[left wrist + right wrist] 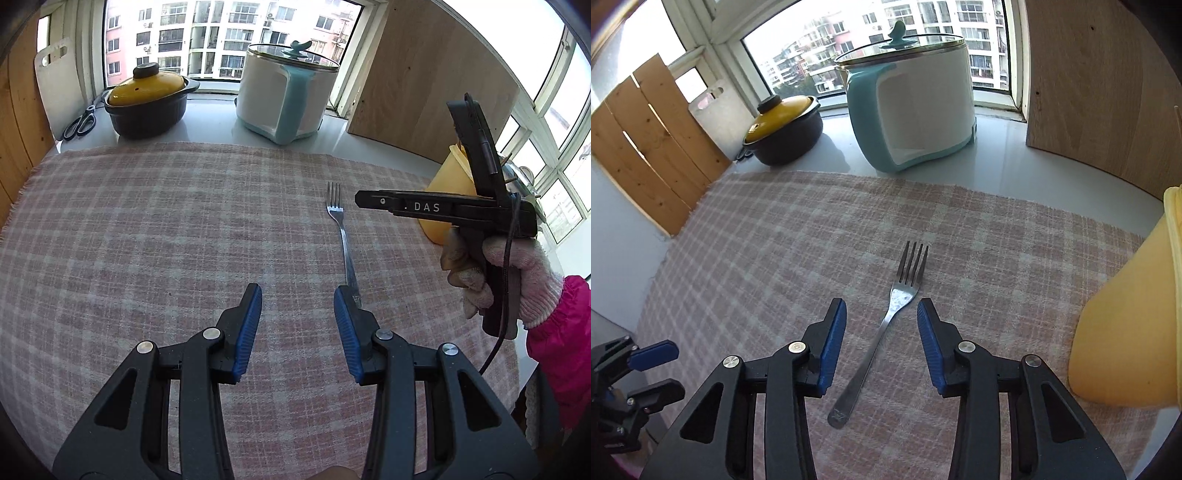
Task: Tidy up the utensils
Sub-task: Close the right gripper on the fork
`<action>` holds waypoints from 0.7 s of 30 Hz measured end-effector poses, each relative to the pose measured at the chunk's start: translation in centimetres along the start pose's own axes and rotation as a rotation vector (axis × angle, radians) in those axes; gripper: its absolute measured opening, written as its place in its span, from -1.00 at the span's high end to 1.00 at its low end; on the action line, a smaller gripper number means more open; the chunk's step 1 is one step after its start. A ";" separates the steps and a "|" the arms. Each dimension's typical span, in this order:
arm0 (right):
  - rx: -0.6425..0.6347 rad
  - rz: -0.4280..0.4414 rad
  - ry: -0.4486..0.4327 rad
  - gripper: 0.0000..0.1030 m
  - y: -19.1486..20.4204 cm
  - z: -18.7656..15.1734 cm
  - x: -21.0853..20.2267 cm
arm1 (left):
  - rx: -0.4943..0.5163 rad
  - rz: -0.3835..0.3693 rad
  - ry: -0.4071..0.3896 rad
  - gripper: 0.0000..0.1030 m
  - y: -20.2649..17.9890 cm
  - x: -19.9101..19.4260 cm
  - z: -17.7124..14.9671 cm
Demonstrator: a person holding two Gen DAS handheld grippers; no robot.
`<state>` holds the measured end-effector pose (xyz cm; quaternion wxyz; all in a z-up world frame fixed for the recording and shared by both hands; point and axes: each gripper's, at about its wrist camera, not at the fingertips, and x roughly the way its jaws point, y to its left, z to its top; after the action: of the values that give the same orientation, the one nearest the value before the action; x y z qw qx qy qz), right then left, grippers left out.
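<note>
Right gripper (pixel 881 341) w/ blue pads stood wide, empty, straddling the slim steel fork (pixel 886 325). Fork lay flat on the pink-and-white checked cloth (pixel 775 258), long axis front-to-back, tines toward the window, handle end nearest. Left gripper (pixel 297 334) also wide, empty, just left of fork handle.

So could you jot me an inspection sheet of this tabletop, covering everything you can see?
Surface: checked cloth over a pale counter.
Job's things: one fork flat on the cloth; yellow container at the right.
Clutter: yellow-lidded pot, white-and-teal cooker, scissors.
Grippers: right hand-held gripper open, astride the fork; left hand-held gripper open, empty.
Cables: black cord by the gloved hand.
Surroundings: windows, wooden boards.
</note>
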<state>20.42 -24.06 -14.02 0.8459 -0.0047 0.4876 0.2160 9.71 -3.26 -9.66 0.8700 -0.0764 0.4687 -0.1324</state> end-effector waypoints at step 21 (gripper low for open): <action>-0.004 -0.002 0.014 0.26 -2.3 1.9 6.2 | -0.061 -0.027 0.037 0.20 2.4 1.7 -0.3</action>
<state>25.46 -23.47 -18.60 0.8428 -0.0083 0.4929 0.2161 10.77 -1.54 -11.79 0.8566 -0.1066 0.4875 -0.1313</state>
